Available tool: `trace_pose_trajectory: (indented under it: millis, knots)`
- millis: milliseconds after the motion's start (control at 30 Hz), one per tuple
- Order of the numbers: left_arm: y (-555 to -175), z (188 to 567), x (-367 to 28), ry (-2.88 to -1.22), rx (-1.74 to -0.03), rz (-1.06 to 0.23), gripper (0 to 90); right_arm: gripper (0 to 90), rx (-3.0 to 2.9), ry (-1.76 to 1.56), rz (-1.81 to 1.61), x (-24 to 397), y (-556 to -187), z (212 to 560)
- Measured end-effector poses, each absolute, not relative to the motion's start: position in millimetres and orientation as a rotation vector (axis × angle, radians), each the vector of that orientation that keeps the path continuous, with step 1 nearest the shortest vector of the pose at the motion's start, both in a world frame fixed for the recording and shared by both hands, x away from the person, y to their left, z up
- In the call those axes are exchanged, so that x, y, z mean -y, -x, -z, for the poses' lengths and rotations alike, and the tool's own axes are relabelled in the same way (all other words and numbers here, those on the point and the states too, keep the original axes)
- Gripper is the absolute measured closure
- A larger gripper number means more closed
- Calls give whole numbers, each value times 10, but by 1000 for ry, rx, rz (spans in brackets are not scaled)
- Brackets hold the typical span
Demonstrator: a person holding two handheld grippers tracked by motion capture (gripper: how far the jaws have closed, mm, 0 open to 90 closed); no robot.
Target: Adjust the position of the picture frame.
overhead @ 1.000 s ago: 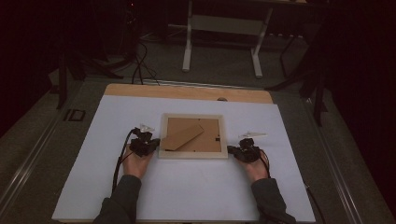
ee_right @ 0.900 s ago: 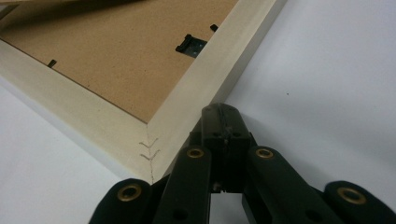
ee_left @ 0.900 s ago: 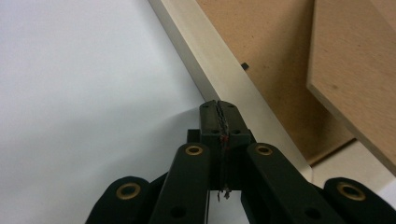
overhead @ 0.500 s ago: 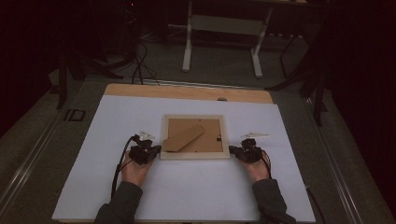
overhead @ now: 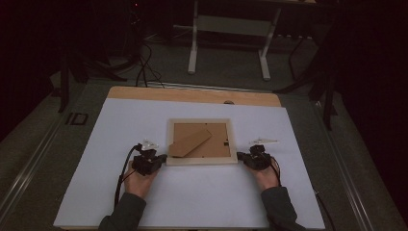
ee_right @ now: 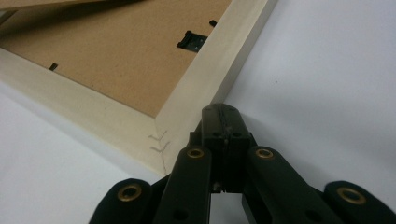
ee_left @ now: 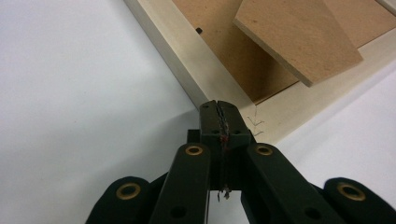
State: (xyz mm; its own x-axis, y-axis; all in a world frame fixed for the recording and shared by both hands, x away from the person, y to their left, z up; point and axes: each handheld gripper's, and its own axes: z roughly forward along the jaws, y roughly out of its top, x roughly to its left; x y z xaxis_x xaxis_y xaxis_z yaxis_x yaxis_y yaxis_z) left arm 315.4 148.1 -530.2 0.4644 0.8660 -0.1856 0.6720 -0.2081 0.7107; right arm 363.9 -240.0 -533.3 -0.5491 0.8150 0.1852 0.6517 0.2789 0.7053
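1. High view is pretty dim, room behind basically black, only the white tabletop (overhead: 192,192) catches light.
2. Views along my jaws are bright and even, soft shadows, slightly blurry near the bottom.

I see the table (overhead: 144,202) covered by a white sheet, bare wood showing along its far edge. A pale wooden picture frame (overhead: 202,160) lies face down near its middle.

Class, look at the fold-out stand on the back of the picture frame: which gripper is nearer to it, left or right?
Left. The left gripper sits shut at the frame's near left corner, close to the stand's low end. The right gripper, also shut, is at the near right corner, farther off.
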Motion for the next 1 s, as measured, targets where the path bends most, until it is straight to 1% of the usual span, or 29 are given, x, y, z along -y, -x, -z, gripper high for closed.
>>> trace_pose_trajectory:
  millis: [500, 1000]
  knots:
    - [-3043, 5319, -1497, -1954, -1253, -324, 900, 900, -2360, -1347, -1113, 2418, -3535, 5316]
    - [-3060, 5337, -1556, -1927, -1262, -312, 900, 900, -2372, -1321, -1115, 2387, -3431, 5296]
